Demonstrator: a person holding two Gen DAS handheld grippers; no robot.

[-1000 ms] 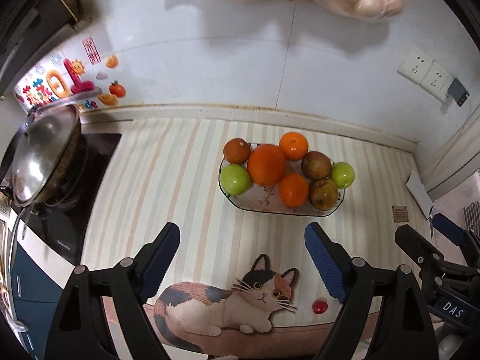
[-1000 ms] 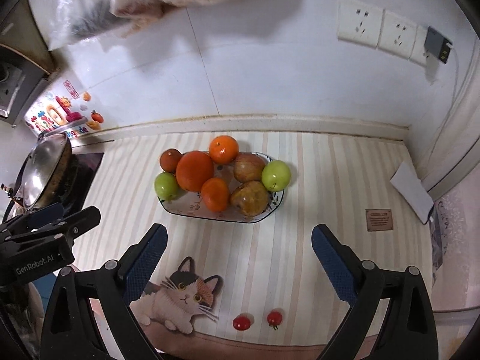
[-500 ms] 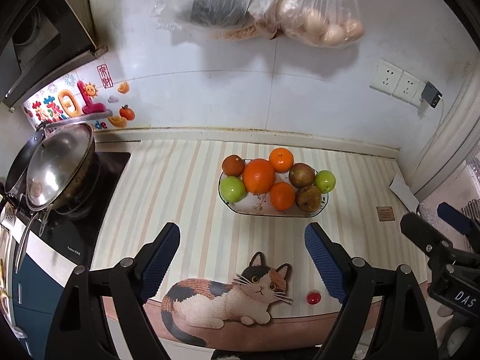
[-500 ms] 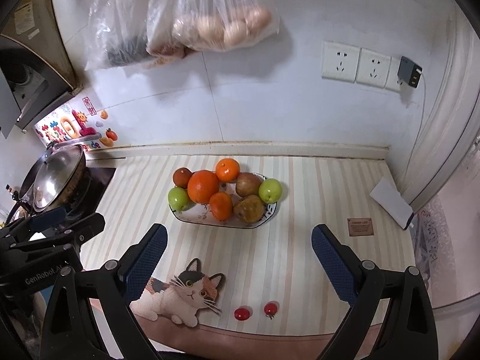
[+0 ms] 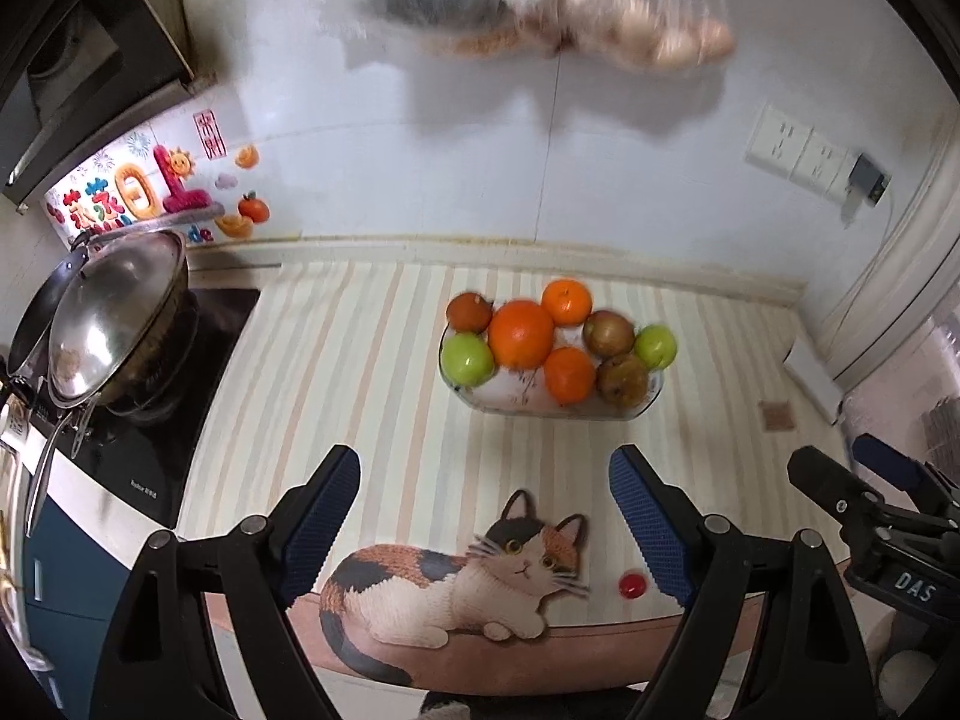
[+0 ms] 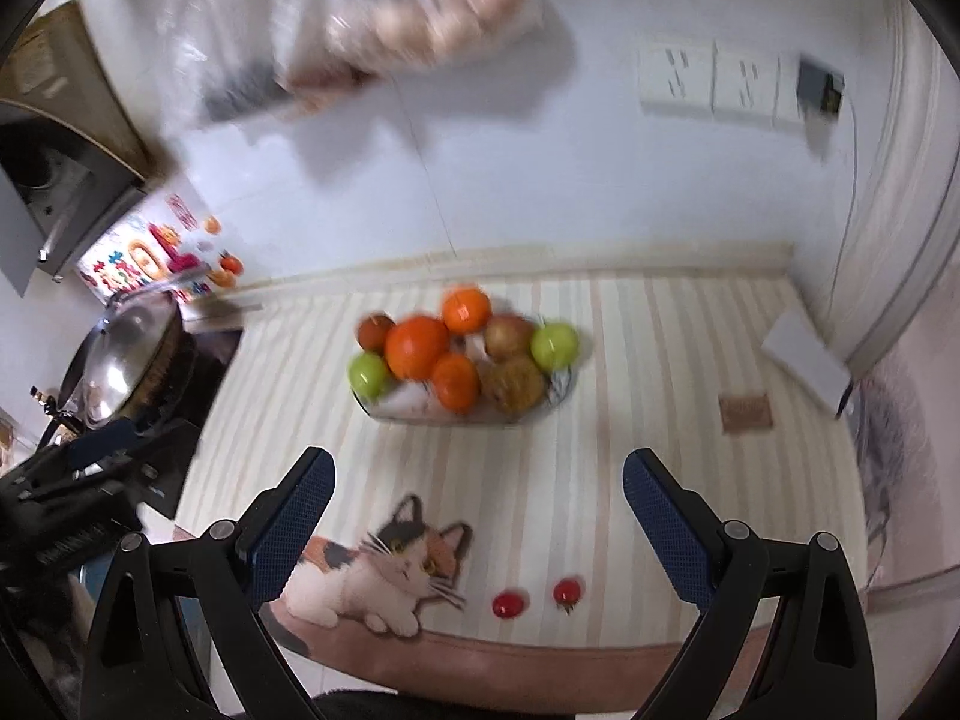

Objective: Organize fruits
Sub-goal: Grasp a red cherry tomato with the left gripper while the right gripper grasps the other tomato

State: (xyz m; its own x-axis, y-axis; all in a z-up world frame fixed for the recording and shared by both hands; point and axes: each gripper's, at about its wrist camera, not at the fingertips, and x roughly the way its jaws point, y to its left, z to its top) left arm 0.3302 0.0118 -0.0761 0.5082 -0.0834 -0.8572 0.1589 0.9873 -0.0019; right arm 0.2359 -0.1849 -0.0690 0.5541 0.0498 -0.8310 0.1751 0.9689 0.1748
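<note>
The left gripper [image 5: 483,504] hangs above the counter with its blue-padded jaws spread wide and nothing between them. The right gripper [image 6: 477,507] is in the same condition: jaws wide apart, empty. Each tool shows at the edge of the other's view, the two side by side.

Beyond both sets of fingers stands the fruit dish [image 5: 516,399], a shallow oval patterned dish near the back of the counter. It holds eight fruits:
- three oranges: one large orange [image 5: 520,333] and two smaller ones;
- two green apples [image 5: 467,358], one at each end of the dish;
- three brownish-red fruits, kind not determinable.

Two cherry tomatoes [image 6: 510,604] lie loose on the mat near the front edge, well apart from the dish and close to each other. The left wrist view shows only one of them.

The work surface is a striped mat [image 5: 360,372] in cream and beige, printed with one calico cat [image 5: 456,582] at the front edge. To the left, one lidded wok [image 5: 114,324] sits on a black cooktop. A small brown tag and a white flat object lie at the right end of the mat.

The back wall is white tile. It carries colourful stickers at the left, wall sockets [image 6: 711,84] at the right with one plug inserted, and hanging plastic bags [image 5: 600,6] at the top, blurred.
</note>
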